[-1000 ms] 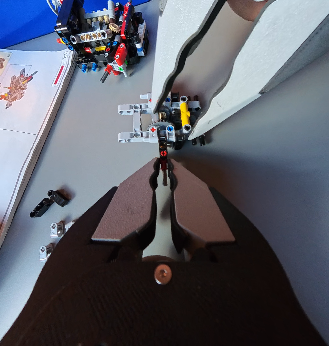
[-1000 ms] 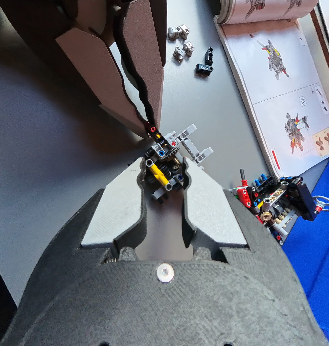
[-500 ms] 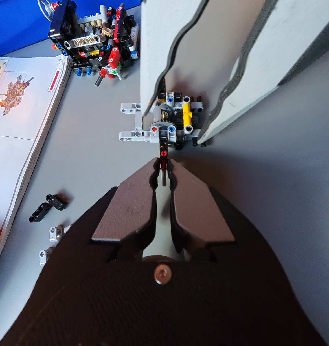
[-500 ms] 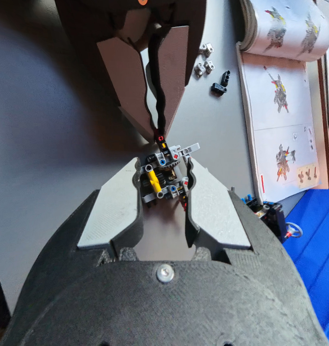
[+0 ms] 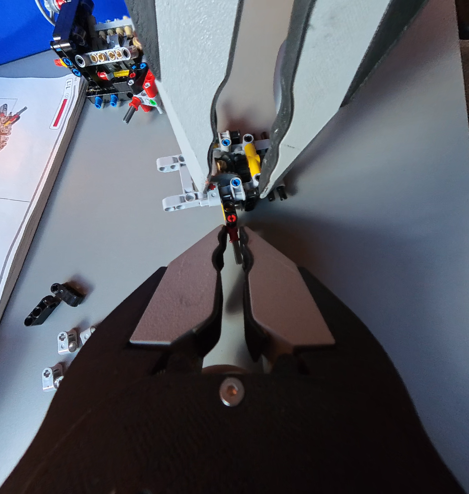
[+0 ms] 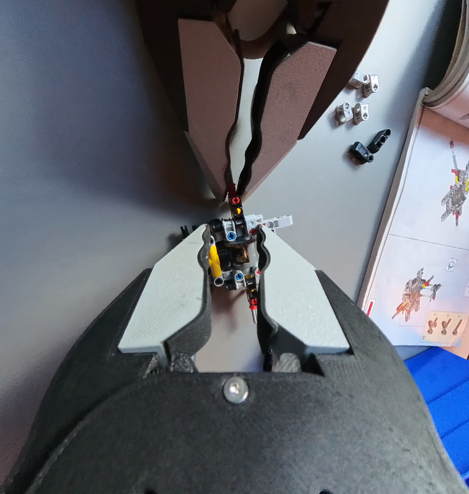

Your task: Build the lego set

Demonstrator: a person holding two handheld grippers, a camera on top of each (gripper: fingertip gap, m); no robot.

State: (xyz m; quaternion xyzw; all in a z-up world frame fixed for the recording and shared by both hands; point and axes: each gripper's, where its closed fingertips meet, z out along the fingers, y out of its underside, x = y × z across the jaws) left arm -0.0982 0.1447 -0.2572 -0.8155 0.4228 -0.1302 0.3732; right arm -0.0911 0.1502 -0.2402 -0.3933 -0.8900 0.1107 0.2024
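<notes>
A small grey, black and yellow gear assembly (image 5: 236, 165) sits on the grey table (image 5: 361, 267). My right gripper (image 6: 232, 232), with white fingers, is shut on it: one pad presses the yellow part, the other the grey side. It also shows in the left wrist view (image 5: 234, 188). A black link (image 5: 229, 211) sticks out of the assembly towards my left gripper (image 5: 233, 231). That gripper has brown fingers and is shut on the red-and-grey axle pin (image 5: 233, 235) at the link's end. The right wrist view shows the same grip (image 6: 233, 191). A second link with an axle (image 6: 252, 299) points back between my right fingers.
A larger black, red and blue assembly (image 5: 108, 69) stands at the back left, by a blue surface (image 5: 14, 26). An open instruction booklet (image 5: 19, 160) lies to the left. Black connectors (image 5: 54, 302) and grey connectors (image 5: 67, 342) lie loose beside my left gripper. The grippers are tip to tip, or close to it.
My right gripper opened wider, turned and slid further over the gear assembly, then closed on it again. My left gripper stayed on the axle pin throughout.
</notes>
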